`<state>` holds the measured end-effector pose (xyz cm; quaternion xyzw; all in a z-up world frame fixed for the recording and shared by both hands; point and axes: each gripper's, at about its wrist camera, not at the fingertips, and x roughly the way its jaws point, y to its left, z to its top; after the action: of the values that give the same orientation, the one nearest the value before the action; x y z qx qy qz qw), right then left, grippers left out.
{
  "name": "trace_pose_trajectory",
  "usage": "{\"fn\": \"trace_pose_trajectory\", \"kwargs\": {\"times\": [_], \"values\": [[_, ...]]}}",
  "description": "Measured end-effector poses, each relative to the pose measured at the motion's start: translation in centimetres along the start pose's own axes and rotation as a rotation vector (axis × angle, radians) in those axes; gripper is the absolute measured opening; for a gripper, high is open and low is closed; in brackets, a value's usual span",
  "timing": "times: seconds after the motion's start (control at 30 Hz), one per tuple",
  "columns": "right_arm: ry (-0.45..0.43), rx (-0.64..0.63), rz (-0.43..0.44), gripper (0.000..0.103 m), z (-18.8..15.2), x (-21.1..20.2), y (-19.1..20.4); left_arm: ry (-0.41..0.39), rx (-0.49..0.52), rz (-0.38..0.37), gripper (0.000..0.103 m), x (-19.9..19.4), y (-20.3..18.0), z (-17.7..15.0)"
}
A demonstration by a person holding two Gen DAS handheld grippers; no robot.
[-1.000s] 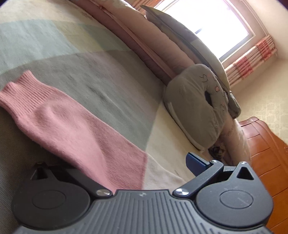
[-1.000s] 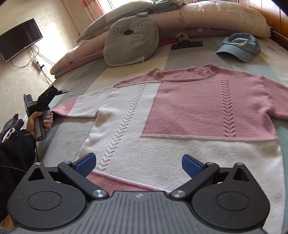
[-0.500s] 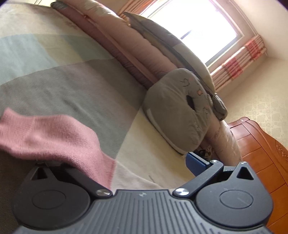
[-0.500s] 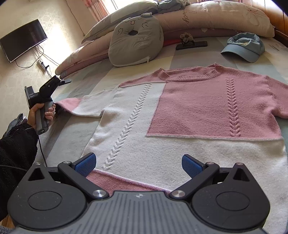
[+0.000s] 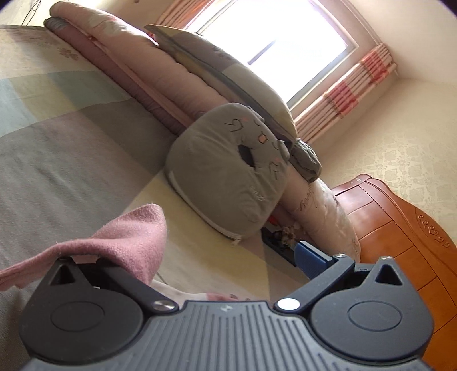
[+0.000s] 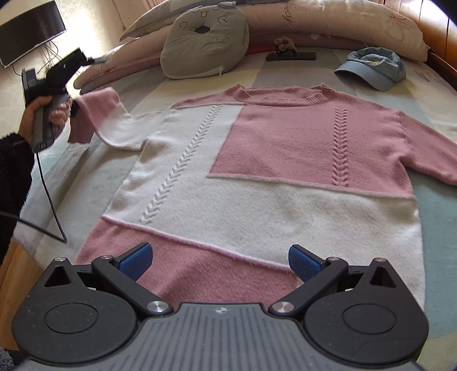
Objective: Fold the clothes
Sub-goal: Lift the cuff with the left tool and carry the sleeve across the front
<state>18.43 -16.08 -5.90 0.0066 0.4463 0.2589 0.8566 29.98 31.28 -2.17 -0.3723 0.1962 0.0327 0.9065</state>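
Sweater (image 6: pixel 257 171) lies flat, front up, on bed (image 6: pixel 437 217). Left hand-held gripper (image 6: pixel 75 110) pinches pink cuff (image 6: pixel 98 110), lifted off the bed, likely to fold that sleeve inward. Right hand-held gripper (image 6: pixel 220 258) hovers spread wide over near hem, holding nothing.

A grey cushion (image 6: pixel 204 42) with a stitched face leans against long pink pillows (image 6: pixel 328 22) at the head of the bed (image 6: pixel 434 205); a blue cap (image 6: pixel 374 68) lies near the right edge; a dark flat object topped by a small flower (image 6: pixel 290 54) sits between cushion and cap; a television (image 6: pixel 30 31) hangs on the wall; striped curtains (image 5: pixel 348 94) flank the bright window (image 5: pixel 274 40).
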Motion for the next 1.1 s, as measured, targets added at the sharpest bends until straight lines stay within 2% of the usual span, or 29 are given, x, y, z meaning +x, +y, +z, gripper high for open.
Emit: {"fn": "trace_pose_trajectory", "kwargs": {"times": [0.13,0.53,1.1], "values": [[0.007,-0.035,-0.008,0.103,-1.4,-1.0,-0.5,0.009,0.005,-0.014,0.102,0.5,-2.9,-0.4],[0.017,-0.091,-0.007,0.103,-2.6,-2.5,-1.8,0.072,0.063,-0.017,0.102,2.0,-9.6,-2.5],[0.011,-0.044,0.014,0.103,-3.6,-3.7,-4.6,0.156,0.182,-0.043,0.102,5.4,-16.9,-6.4]]}}
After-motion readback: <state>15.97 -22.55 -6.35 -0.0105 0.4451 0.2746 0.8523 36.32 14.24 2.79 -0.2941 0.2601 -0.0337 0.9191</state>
